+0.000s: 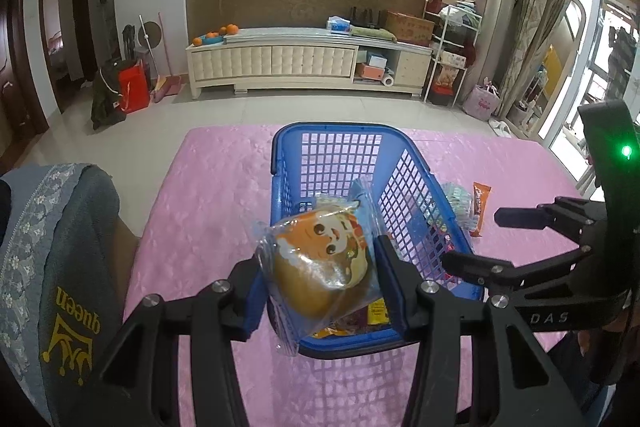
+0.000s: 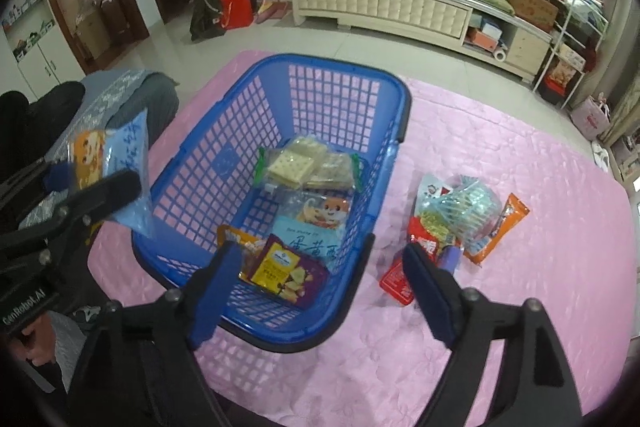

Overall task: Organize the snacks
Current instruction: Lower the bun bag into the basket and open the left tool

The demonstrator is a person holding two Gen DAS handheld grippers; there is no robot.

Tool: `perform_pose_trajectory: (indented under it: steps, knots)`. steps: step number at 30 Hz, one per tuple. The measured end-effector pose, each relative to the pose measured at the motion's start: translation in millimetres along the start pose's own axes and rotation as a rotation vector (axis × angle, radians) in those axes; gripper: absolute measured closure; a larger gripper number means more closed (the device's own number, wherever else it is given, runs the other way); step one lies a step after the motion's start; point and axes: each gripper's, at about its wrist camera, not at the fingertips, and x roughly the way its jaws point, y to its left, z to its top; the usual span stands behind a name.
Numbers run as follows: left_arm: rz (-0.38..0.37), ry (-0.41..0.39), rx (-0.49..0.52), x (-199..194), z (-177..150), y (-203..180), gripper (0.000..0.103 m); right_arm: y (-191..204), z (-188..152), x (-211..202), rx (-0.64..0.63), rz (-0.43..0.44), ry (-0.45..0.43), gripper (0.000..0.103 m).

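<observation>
Two hand-held grippers hover at the blue basket [image 2: 256,131] on your pink-covered desk [image 2: 500,327]: your left hand-held gripper [image 1: 320,281] clamps a wrapped bun [image 1: 320,267] over the near rim, ready to drop; your right hand-held gripper [image 2: 320,267] stands empty, jaws wide, nearest the loose snack packets [image 2: 460,223] outside, likely its next pick.

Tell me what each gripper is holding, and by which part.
The left gripper clamps a wrapped round bun across its sides, above the blue basket. The right gripper holds nothing; its jaws stand open.
</observation>
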Motion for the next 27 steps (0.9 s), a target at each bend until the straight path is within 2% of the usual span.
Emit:
perform_pose_trajectory:
  steps: [12,14,16,27]
  knots:
    - [0.007,0.035,0.071,21.7,17.1,-16.1,0.056,-22.1,12.0,-1.0,0.036,-0.018,-0.02,0.014]
    - [0.005,0.047,0.072,29.6,20.7,-16.9,0.056,-28.1,15.8,1.2,0.045,-0.022,-0.026,0.007]
    - [0.003,0.056,0.072,38.7,24.7,-17.5,0.056,-32.6,19.0,4.2,0.054,-0.023,-0.031,0.005]
    - [-0.005,0.103,0.056,80.2,31.3,-16.7,0.056,-51.6,36.7,34.0,0.067,-0.027,-0.007,0.003]
